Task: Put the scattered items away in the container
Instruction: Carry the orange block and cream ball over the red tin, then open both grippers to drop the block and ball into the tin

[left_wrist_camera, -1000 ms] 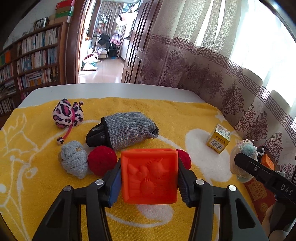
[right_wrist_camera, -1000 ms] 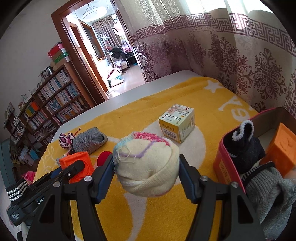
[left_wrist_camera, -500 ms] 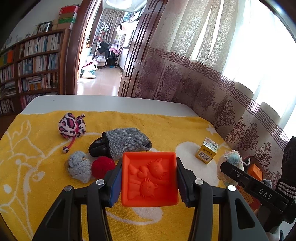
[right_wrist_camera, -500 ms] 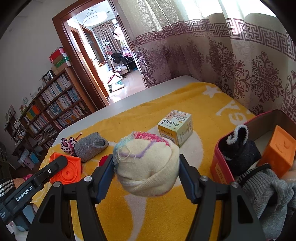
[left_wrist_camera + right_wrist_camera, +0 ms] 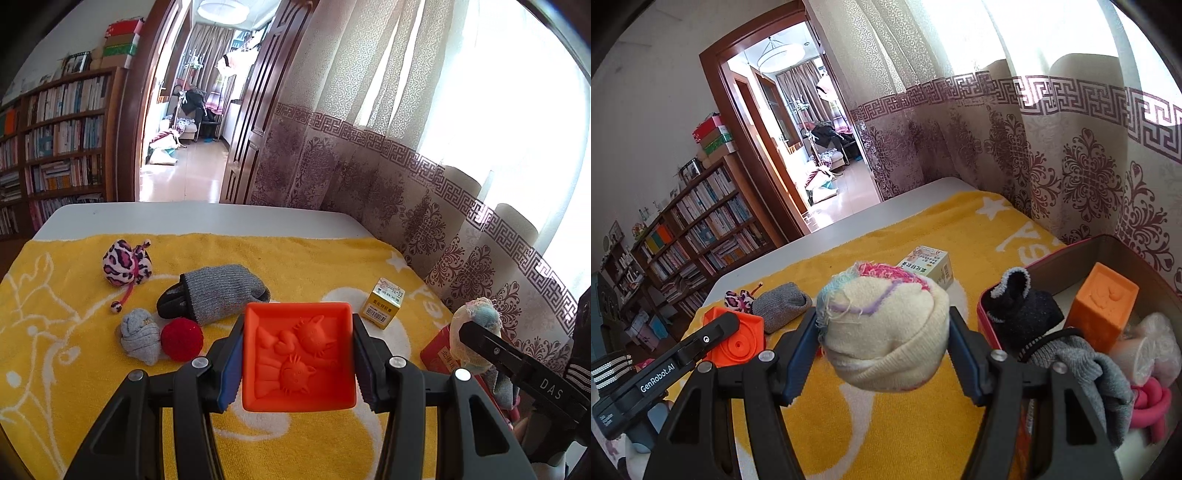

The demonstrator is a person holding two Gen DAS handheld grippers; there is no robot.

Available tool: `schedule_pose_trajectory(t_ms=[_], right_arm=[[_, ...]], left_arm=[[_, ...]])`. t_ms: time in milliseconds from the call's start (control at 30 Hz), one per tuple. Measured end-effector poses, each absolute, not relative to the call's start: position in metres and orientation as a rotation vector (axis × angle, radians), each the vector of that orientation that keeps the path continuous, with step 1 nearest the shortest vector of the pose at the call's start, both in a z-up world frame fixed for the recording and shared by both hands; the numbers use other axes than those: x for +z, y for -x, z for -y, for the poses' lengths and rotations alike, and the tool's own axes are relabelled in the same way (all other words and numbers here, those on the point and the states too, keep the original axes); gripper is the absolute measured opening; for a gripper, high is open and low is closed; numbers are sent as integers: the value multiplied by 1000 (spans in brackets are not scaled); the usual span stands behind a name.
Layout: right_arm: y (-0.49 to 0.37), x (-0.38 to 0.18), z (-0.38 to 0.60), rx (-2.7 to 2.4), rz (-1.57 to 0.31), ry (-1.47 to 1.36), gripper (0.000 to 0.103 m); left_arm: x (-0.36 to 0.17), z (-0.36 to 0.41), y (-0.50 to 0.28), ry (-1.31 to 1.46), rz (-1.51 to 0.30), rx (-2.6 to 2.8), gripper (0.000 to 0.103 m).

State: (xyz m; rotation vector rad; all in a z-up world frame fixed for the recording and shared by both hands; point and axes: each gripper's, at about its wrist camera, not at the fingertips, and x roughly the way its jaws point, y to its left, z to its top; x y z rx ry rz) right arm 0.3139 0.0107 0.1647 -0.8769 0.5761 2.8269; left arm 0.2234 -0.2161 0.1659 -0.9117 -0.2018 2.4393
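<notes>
My left gripper [image 5: 298,358] is shut on an orange toy block [image 5: 298,356] with cat reliefs, held above the yellow towel [image 5: 74,369]. My right gripper [image 5: 882,354] is shut on a cream rolled sock [image 5: 886,332], held above the towel just left of the red container [image 5: 988,325]. The container holds a black sock [image 5: 1023,310], an orange cube [image 5: 1102,306], a grey sock [image 5: 1082,365] and a pink item [image 5: 1148,406]. On the towel lie a grey sock [image 5: 221,291], a red ball [image 5: 182,339], a grey rolled sock [image 5: 140,336], a leopard-print toy [image 5: 125,262] and a small yellow box [image 5: 384,302].
A patterned curtain [image 5: 424,206] hangs along the table's right side. The white table edge [image 5: 184,218] lies at the far end, with a doorway and bookshelves [image 5: 55,147] beyond. The right gripper also shows in the left wrist view [image 5: 476,332].
Both grippers have risen and drawn back from the towel with their loads. The right gripper has moved closer to the red container.
</notes>
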Motion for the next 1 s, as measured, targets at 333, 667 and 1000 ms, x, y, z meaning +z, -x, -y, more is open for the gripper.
schedule_pose_trajectory(t_ms=[333, 667, 1000], right_arm=[[-392, 202, -70, 2754, -514, 698, 70], [-436, 203, -122, 2611, -507, 655, 70], [-439, 198, -127, 2608, -536, 662, 70]], left_arm=[[181, 160, -269, 846, 91, 2292, 53], [186, 86, -321, 819, -5, 2087, 53], [184, 33, -362, 796, -105, 1936, 53]])
